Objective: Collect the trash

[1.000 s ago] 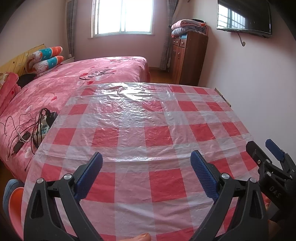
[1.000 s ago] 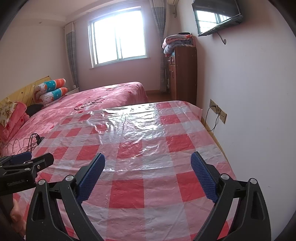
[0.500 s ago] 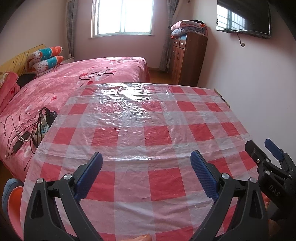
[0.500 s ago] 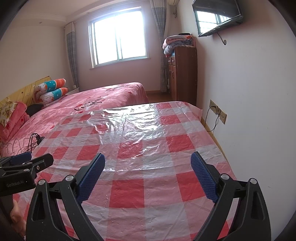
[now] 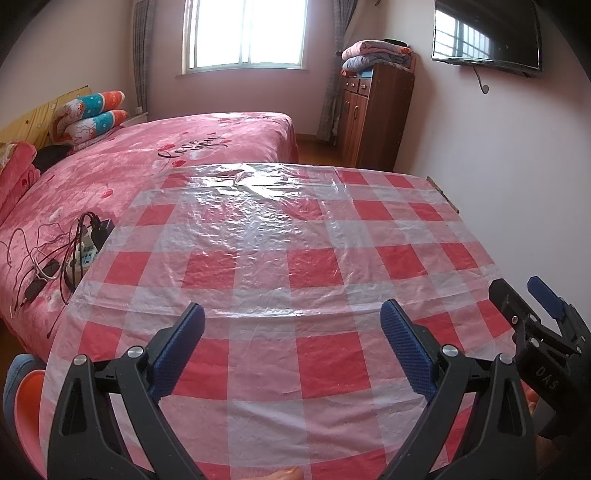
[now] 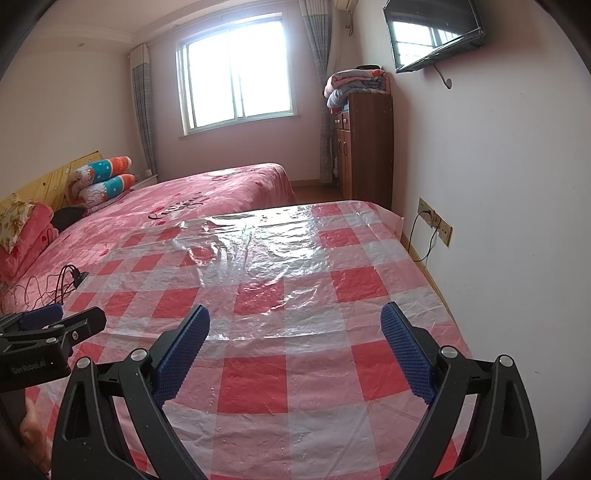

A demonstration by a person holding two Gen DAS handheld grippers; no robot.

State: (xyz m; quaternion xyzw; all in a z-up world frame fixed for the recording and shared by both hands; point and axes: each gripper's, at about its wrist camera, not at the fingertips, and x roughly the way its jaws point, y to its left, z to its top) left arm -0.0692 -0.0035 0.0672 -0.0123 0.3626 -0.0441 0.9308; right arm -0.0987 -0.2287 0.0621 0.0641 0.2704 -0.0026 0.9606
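Observation:
No trash shows in either view. A table covered with a red and white checked plastic cloth point(image 5: 295, 266) fills the middle of both views point(image 6: 303, 288). My left gripper point(image 5: 291, 314) hangs open above the near edge of the cloth, nothing between its blue pads. My right gripper point(image 6: 295, 317) is open too, over the cloth's near right part. In the left wrist view the right gripper point(image 5: 517, 291) shows at the right edge. The left gripper point(image 6: 70, 314) appears at the left edge of the right wrist view.
A pink bed point(image 5: 155, 162) lies behind and left of the table, with cables and a power strip point(image 5: 77, 254) on it. A brown cabinet point(image 6: 364, 147) stands against the far right wall, a TV point(image 6: 434, 35) hangs above, and a wall socket point(image 6: 436, 221) sits beside the table.
Both grippers stay open over the cloth; the left wrist view has shifted very slightly, and the right gripper sits a little lower at its right edge.

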